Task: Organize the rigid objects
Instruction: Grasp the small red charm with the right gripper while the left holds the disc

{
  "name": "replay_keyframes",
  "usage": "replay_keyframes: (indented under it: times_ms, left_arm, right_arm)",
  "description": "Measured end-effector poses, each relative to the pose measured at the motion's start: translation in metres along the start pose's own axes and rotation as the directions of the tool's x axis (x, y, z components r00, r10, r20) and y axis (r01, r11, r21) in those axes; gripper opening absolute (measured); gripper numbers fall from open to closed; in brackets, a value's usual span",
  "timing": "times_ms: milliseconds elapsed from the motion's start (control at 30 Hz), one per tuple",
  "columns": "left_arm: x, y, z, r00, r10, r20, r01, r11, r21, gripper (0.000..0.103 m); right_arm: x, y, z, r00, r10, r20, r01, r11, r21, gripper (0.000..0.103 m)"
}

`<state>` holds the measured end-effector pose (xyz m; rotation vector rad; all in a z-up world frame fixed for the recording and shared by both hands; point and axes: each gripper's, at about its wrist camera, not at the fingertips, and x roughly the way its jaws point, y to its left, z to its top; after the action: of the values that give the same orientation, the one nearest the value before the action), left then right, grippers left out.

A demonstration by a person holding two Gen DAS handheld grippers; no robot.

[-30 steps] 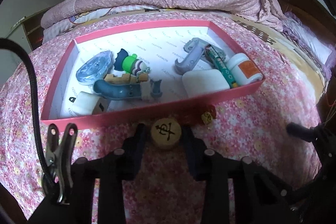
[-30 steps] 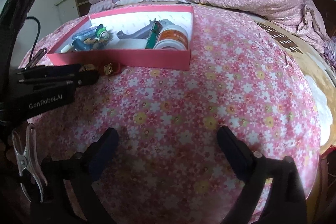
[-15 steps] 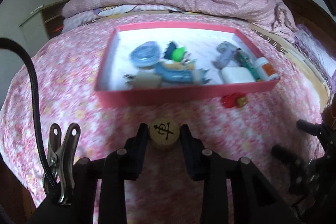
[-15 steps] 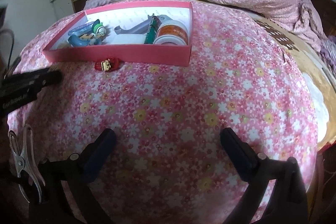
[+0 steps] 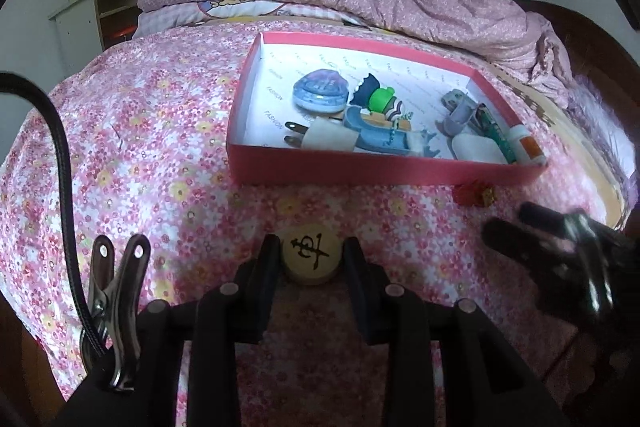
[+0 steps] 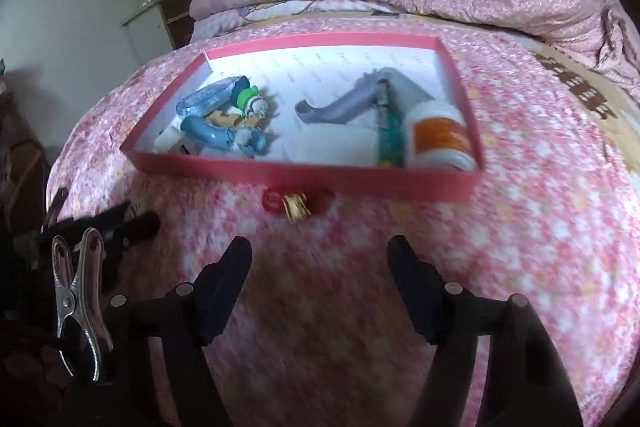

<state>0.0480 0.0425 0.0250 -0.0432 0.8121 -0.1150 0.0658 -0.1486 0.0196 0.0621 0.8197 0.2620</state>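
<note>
Holding wooden disc (image 5: 311, 259) in left gripper (image 5: 310, 259); right gripper (image 6: 320, 263) closing, empty.

The left gripper (image 5: 311, 259), clamped on the round wooden game piece (image 5: 312, 255), has drawn back from the pink box (image 5: 384, 173) toward the bed's near edge and slid left, so the box now lies ahead and to its right; the right gripper (image 6: 320, 267) has closed in on the red-and-gold trinket (image 6: 294, 205) beside the box's near wall; its jaws are closing with nothing between them.
</note>
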Motion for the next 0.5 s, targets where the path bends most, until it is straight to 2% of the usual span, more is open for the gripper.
replay_keyframes:
  times_ms: [167, 367, 433, 500]
  left_arm:
    - [-0.002, 0.0, -0.002, 1.0, -0.008, 0.008, 0.008, 1.0, 0.001, 0.033]
    - [-0.003, 0.001, -0.003, 1.0, -0.016, 0.015, 0.016, 1.0, -0.003, 0.033]
    - [-0.003, 0.001, -0.003, 1.0, -0.016, 0.016, 0.016, 1.0, -0.003, 0.033]
    - [-0.003, 0.0, -0.003, 1.0, -0.015, 0.018, 0.015, 1.0, -0.002, 0.033]
  right_arm:
    - [0.013, 0.014, 0.01, 0.999, -0.037, 0.007, 0.037, 0.999, -0.014, 0.072]
    - [0.021, 0.027, 0.009, 0.991, -0.127, 0.037, 0.128, 0.99, -0.05, 0.072]
    - [0.021, 0.03, 0.008, 0.985, -0.166, 0.048, 0.169, 0.984, -0.055, 0.066]
    - [0.019, 0.028, 0.008, 0.982, -0.182, 0.055, 0.184, 0.982, -0.045, 0.055]
